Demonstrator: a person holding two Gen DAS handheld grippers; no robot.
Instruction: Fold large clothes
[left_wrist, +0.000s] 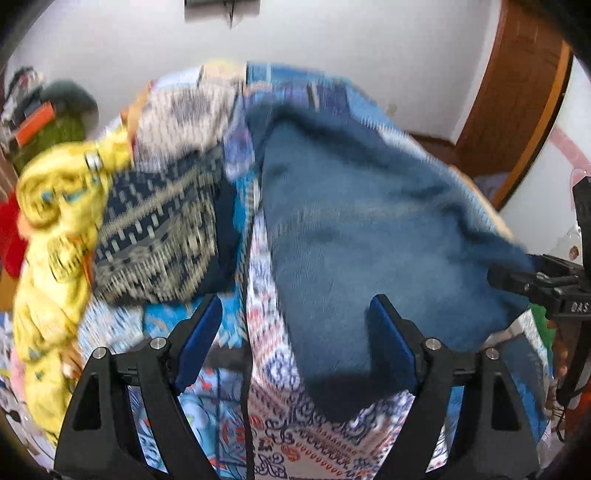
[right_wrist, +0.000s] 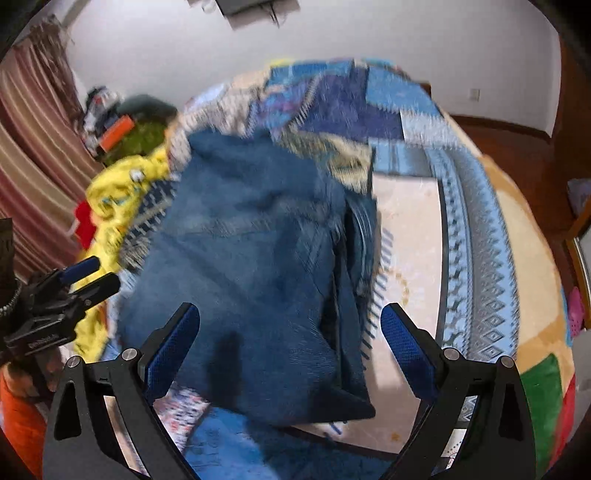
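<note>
A blue denim-like garment (left_wrist: 369, 221) lies folded in layers on the patchwork bed cover (left_wrist: 273, 413). My left gripper (left_wrist: 295, 332) hangs just above the garment's near end, open, with nothing pinched between its blue pads. In the right wrist view the same garment (right_wrist: 251, 258) fills the middle, its stacked edges showing along the right side. My right gripper (right_wrist: 290, 343) is open over its near end, the pads clear of the cloth. The left gripper (right_wrist: 88, 278) shows at the left edge there. The right gripper (left_wrist: 524, 284) shows by the garment's right corner in the left wrist view.
A crumpled yellow garment (left_wrist: 55, 221) and a navy-and-beige patterned cloth (left_wrist: 159, 236) lie left of the blue one. A green heap with an orange item (right_wrist: 118, 129) sits by the wall near a striped curtain (right_wrist: 29, 166). A wooden door frame (left_wrist: 517, 110) stands to the right.
</note>
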